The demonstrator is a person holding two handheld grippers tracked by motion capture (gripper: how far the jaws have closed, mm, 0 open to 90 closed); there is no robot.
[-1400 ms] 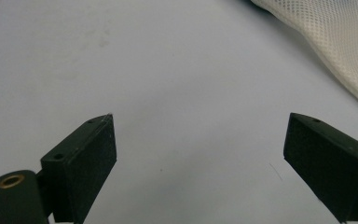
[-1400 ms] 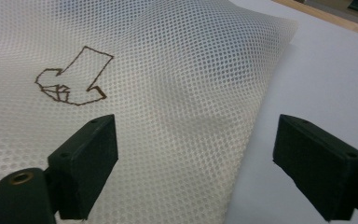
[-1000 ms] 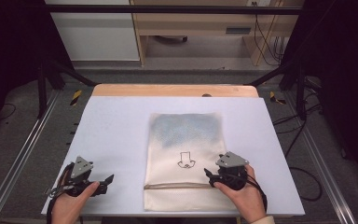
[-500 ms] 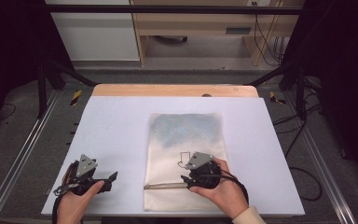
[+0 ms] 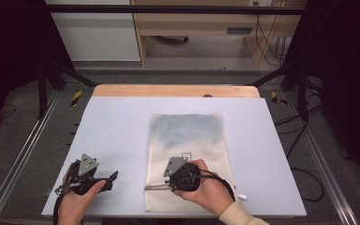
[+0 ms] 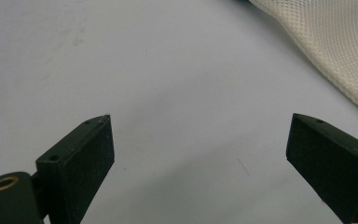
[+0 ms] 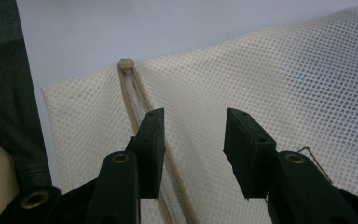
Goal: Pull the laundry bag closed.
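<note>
- Cream mesh laundry bag, flat rectangle, lies mid-tabletop on the pale blue matte tabletop.
- Right tool hovers over its drawstring end, jaws just been closing, gap empty, nothing pinched.
- Right gripper view shows the honeycomb weave and tan cord with its bead.
- Left tool released, wide apart over bare surface.

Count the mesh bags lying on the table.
1. The cream mesh bag lies flat on the pale table, right of centre, its near end under the right gripper. Nothing suggests another one hidden.
</note>
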